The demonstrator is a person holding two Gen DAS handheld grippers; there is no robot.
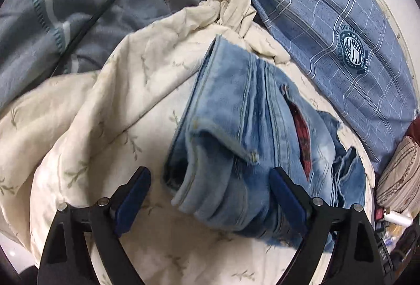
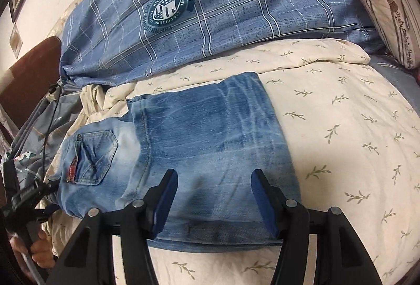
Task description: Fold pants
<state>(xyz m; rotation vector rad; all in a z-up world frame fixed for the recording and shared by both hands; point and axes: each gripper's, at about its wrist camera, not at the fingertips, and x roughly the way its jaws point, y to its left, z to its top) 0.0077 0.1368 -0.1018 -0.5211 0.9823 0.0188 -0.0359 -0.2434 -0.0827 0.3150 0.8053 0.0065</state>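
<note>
Light blue denim pants (image 2: 199, 138) lie folded on a cream leaf-print sheet (image 2: 341, 127); the back pocket (image 2: 94, 156) shows at the left. In the left wrist view the pants (image 1: 236, 133) look bunched, with a folded edge and a red inner patch. My left gripper (image 1: 210, 180) is open just above the near end of the pants, its right finger (image 1: 286, 193) against the denim. My right gripper (image 2: 214, 181) is open over the near fold of the pants, holding nothing.
A blue plaid pillow (image 2: 210, 9) lies behind the pants. A striped cream pillow (image 2: 380, 4) is at the far right. A grey patterned blanket (image 1: 78, 4) with a black cable (image 1: 99, 15) lies to the left. The left tool and hand (image 2: 26, 206) are at the left edge.
</note>
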